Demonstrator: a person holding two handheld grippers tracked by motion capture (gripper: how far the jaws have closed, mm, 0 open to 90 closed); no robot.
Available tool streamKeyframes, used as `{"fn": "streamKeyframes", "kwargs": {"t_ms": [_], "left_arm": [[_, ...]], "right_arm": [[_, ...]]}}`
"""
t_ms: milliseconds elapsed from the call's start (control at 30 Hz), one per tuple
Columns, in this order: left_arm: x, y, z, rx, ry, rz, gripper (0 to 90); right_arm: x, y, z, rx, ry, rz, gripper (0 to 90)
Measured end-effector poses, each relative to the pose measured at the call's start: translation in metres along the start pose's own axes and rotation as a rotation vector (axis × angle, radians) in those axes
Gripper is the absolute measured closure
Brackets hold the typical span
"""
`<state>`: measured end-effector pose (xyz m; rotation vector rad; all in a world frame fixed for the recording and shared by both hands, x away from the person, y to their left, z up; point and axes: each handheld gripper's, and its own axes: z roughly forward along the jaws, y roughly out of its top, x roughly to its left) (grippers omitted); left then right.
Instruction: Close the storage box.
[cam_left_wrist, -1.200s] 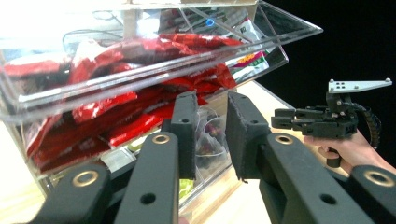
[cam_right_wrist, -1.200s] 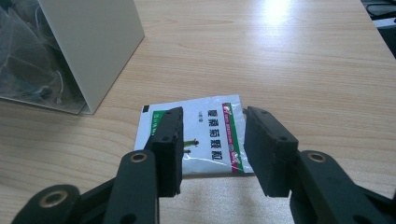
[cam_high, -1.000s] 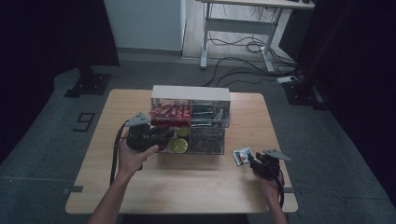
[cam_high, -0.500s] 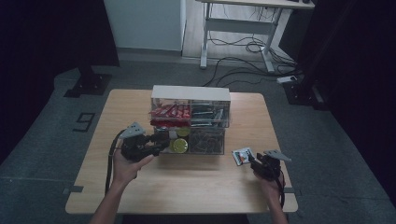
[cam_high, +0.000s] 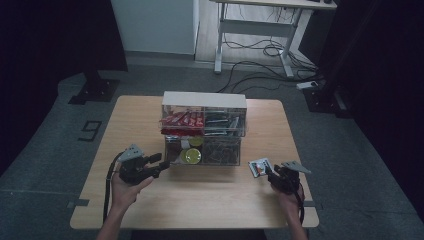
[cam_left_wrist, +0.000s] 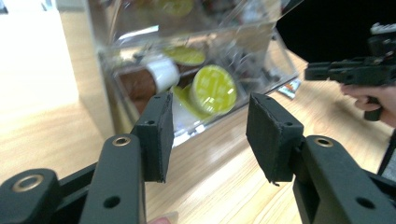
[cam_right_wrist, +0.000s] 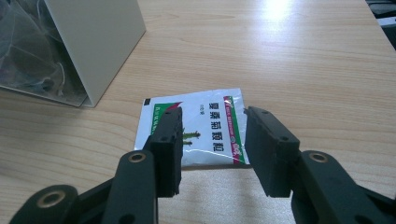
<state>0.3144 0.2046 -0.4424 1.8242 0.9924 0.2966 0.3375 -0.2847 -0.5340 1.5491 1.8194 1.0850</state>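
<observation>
On the pale wooden table (cam_high: 150, 125), flat white paper sachet with green and red print (cam_right_wrist: 196, 126) lying between parted, empty right gripper (cam_right_wrist: 212, 149) jaws, beside clear plastic drawer organiser (cam_high: 202, 132); left gripper (cam_left_wrist: 208, 133), just opening, empty; possible slipping because thin.

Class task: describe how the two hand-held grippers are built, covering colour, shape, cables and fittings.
Both the left gripper and the right gripper are black, each topped by a grey three-cornered plate and trailing a black cable. Their jaws are flat-faced rectangular pads on black arms with round metal-ringed bolt holes.
</observation>
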Motion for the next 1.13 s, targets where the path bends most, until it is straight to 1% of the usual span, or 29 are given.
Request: {"fn": "streamKeyframes", "kwargs": {"t_ms": [133,267,333,400,600,800,967,1133], "left_arm": [[0.008,-0.011,0.005,0.025,0.024,-0.003,49.8],[0.016,-0.021,0.012,0.061,0.054,-0.009,48.8],[0.020,-0.026,0.017,0.084,0.078,0.000,48.0],[0.024,-0.030,0.022,0.102,0.095,-0.003,47.3],[0.033,-0.041,0.032,0.144,0.114,-0.020,46.8],[0.039,-0.047,0.036,0.156,0.126,-0.044,46.6],[0.040,-0.047,0.035,0.152,0.127,-0.050,46.6],[0.041,-0.048,0.038,0.156,0.129,-0.045,45.7]], "right_arm": [[0.000,-0.002,0.000,0.002,0.001,0.003,56.2],[-0.001,-0.002,0.000,0.002,0.001,-0.001,55.9],[-0.001,-0.003,0.000,0.002,0.001,-0.001,55.8],[-0.001,-0.003,0.000,0.004,0.005,0.006,55.8],[0.000,-0.005,0.001,0.012,0.016,-0.002,55.2],[0.000,-0.005,0.002,0.012,0.023,-0.002,54.8],[-0.001,-0.005,0.002,0.011,0.027,-0.001,53.1],[0.000,-0.005,0.002,0.013,0.032,-0.007,49.7]]}}
